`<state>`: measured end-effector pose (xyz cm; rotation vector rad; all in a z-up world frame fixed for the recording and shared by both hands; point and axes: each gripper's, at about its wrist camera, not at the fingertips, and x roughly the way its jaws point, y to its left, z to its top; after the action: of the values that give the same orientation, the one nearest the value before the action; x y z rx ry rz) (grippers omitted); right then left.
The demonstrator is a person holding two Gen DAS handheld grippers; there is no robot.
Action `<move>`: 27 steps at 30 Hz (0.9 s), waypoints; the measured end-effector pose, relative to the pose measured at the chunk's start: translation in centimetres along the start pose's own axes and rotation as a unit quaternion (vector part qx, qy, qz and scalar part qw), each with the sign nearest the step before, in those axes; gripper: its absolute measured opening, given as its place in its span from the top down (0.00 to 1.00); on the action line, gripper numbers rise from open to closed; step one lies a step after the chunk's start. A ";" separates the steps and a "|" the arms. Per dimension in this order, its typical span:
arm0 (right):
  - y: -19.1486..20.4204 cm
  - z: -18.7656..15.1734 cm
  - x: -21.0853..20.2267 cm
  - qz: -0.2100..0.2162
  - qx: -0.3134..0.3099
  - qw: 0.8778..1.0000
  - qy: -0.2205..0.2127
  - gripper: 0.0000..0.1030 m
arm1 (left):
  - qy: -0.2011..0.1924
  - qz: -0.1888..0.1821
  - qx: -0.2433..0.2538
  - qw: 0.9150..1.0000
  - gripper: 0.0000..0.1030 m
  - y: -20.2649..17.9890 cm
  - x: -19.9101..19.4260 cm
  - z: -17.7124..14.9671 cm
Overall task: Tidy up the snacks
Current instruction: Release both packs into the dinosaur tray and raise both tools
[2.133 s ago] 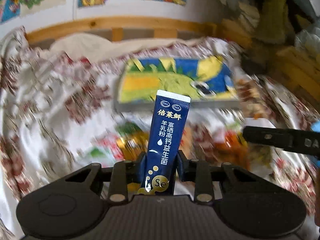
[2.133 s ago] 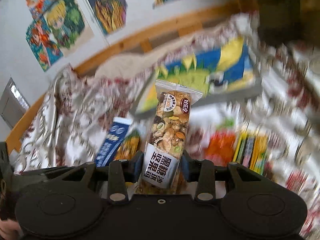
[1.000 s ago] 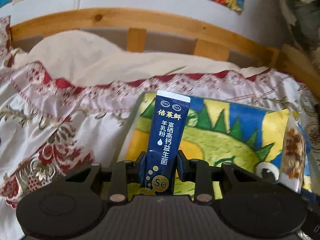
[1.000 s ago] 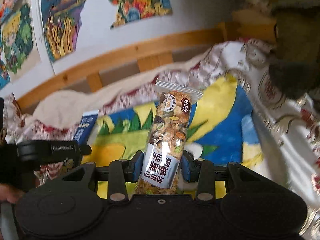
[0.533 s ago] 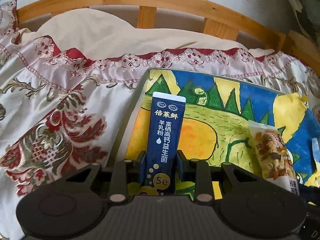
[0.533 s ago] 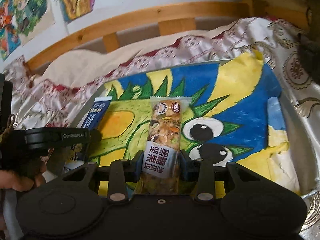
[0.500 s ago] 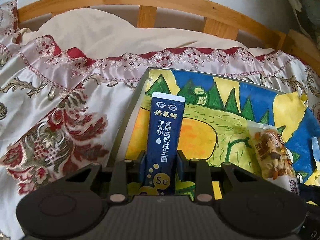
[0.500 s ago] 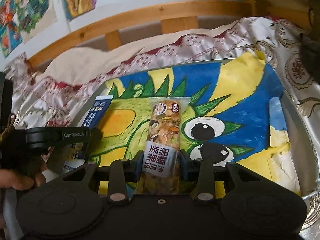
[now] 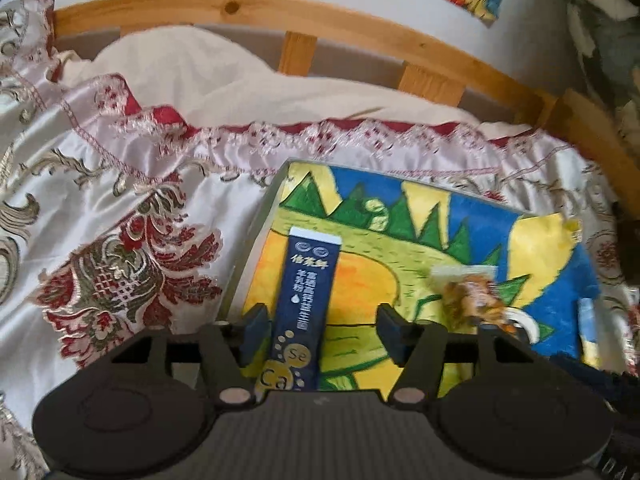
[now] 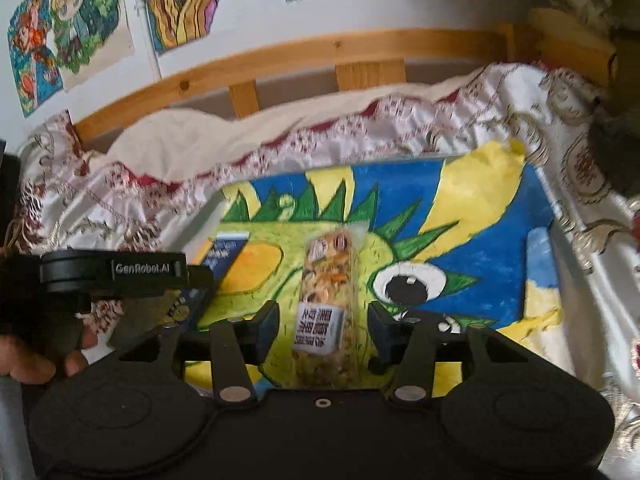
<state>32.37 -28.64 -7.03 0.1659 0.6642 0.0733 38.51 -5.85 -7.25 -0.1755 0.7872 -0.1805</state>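
Both hand-held grippers – left, right – opening, pads clear of navy powder sachet and clear-wrapped nut bar – a careless withdrawal could drag either off the dinosaur-painted tray.

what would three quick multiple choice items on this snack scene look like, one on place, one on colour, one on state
1. Where does the nut bar lie?
A. on the dinosaur-painted tray
B. on the pillow
C. on the floor

2. What colour is the milk powder stick?
A. red
B. dark blue
C. green

3. How does the left tool stand to the stick?
A. clamped tight on it
B. lifting it off the tray
C. opening, pads clear of it

Answers:
1. A, the bar rests on the tray's painted bottom between the right tool fingers.
2. B, its wrapper is dark blue with a white top.
3. C, gaps show on both sides of the stick.
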 end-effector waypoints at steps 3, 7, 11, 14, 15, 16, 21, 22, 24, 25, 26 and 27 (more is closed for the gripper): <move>0.1 0.5 -2.1 -0.007 0.004 1.000 -0.020 0.40 | -0.027 -0.002 0.007 1.000 0.19 -0.6 -2.9 -0.3; 0.3 1.0 -6.2 -0.012 0.003 0.998 -0.059 0.22 | -0.068 -0.017 -0.017 0.997 0.06 -0.6 -7.8 -0.9; 1.2 0.7 -11.1 -0.016 -0.010 0.995 -0.095 0.09 | -0.101 -0.024 -0.029 0.994 0.02 -0.7 -12.6 -2.1; 2.0 -0.4 -15.4 -0.024 -0.022 0.991 -0.126 0.02 | -0.133 -0.019 -0.021 0.991 0.01 -1.1 -16.3 -3.3; 2.2 -0.8 -16.8 -0.028 -0.025 0.990 -0.136 0.02 | -0.141 -0.019 -0.016 0.990 0.00 -1.3 -17.4 -3.8; 2.5 -1.3 -18.3 -0.030 -0.028 0.988 -0.147 0.01 | -0.150 -0.019 -0.010 0.988 0.00 -1.6 -18.6 -4.4; 3.0 -4.1 -25.1 -0.040 -0.029 0.980 -0.195 0.01 | -0.174 -0.020 0.023 0.984 0.00 -2.7 -23.5 -7.1; 3.0 -4.9 -26.4 -0.044 -0.026 0.978 -0.201 0.01 | -0.178 -0.024 0.028 0.983 0.00 -2.8 -24.5 -7.9; 2.9 -6.4 -28.4 -0.052 -0.018 0.977 -0.207 0.01 | -0.184 -0.028 0.036 0.982 0.00 -2.9 -26.1 -9.2; 2.9 -7.2 -29.2 -0.055 -0.015 0.977 -0.206 0.01 | -0.186 -0.029 0.040 0.981 0.00 -2.9 -26.9 -10.0; 2.8 -8.0 -30.0 -0.058 -0.012 0.977 -0.204 0.01 | -0.186 -0.029 0.045 0.981 0.00 -2.9 -27.6 -10.8; 2.7 -8.7 -30.7 -0.061 -0.006 0.978 -0.201 0.01 | -0.186 -0.029 0.048 0.981 0.00 -2.9 -28.1 -11.5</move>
<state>2.84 -28.60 5.35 0.1222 0.2682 -0.0732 10.56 -3.35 4.71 -0.1349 0.3996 -0.2324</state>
